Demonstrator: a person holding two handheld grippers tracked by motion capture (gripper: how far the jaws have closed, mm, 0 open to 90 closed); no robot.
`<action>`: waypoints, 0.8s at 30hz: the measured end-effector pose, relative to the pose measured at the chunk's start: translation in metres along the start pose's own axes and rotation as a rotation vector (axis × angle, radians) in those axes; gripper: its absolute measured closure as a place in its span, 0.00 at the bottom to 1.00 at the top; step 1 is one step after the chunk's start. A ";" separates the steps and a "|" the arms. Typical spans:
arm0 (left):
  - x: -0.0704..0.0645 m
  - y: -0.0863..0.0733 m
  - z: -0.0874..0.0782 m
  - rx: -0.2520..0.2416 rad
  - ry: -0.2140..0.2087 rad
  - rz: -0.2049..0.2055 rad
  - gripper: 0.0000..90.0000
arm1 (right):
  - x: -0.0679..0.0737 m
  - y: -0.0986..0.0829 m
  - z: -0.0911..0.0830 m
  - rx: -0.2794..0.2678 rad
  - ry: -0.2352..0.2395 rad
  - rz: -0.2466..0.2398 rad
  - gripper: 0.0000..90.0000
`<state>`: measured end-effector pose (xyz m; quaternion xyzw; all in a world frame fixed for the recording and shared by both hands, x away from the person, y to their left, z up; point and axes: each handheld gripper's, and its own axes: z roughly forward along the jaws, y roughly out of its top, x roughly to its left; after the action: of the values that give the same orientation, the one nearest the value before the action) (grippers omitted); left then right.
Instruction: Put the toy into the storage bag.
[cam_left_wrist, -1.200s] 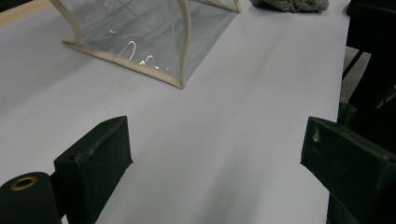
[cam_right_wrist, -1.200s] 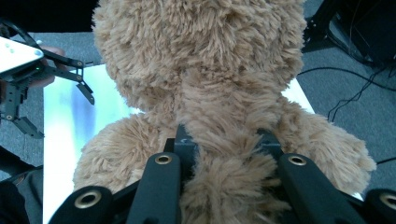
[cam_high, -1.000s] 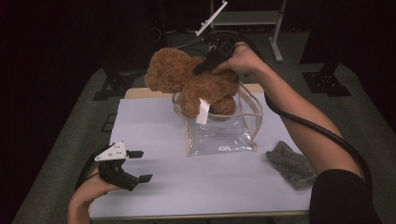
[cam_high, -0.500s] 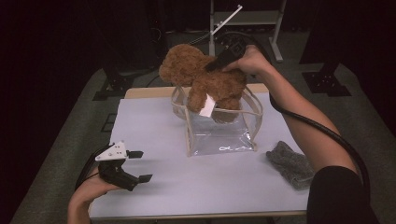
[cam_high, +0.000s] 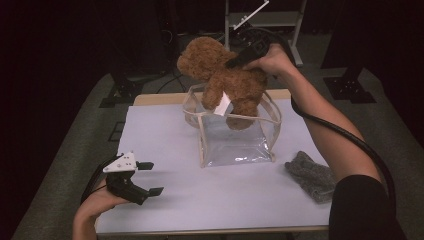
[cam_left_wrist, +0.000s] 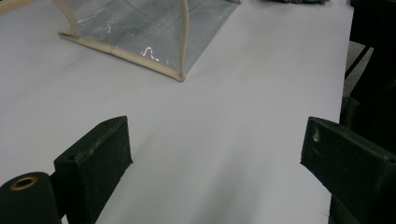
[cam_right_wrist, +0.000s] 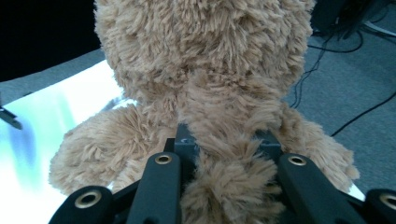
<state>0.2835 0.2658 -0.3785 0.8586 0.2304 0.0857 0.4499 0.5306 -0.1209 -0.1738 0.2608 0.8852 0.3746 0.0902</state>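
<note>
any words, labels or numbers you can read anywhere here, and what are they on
No text can be read.
White tag on the teddy bear: any print is too small and blurred to make out.
Clear bag: bright marks on its front look like glare, not letters.
Right gripper, shut on the bear, and open left gripper: no lettering visible.

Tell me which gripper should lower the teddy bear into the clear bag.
Right. The right gripper is shut on the teddy bear above the clear bag; the left gripper is open, apart.
</note>
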 end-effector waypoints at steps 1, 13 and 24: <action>0.000 0.000 0.000 0.004 0.000 0.004 0.08 | 0.001 0.000 0.001 0.003 -0.009 0.003 0.78; -0.001 0.000 0.001 0.004 -0.004 0.004 0.08 | 0.012 -0.014 0.028 0.082 -0.025 -0.049 0.77; -0.003 0.000 0.003 0.008 -0.006 0.005 0.08 | 0.021 -0.043 0.036 0.137 -0.001 -0.069 0.77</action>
<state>0.2821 0.2625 -0.3796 0.8613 0.2272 0.0835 0.4468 0.5086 -0.1129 -0.2289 0.2361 0.9171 0.3096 0.0854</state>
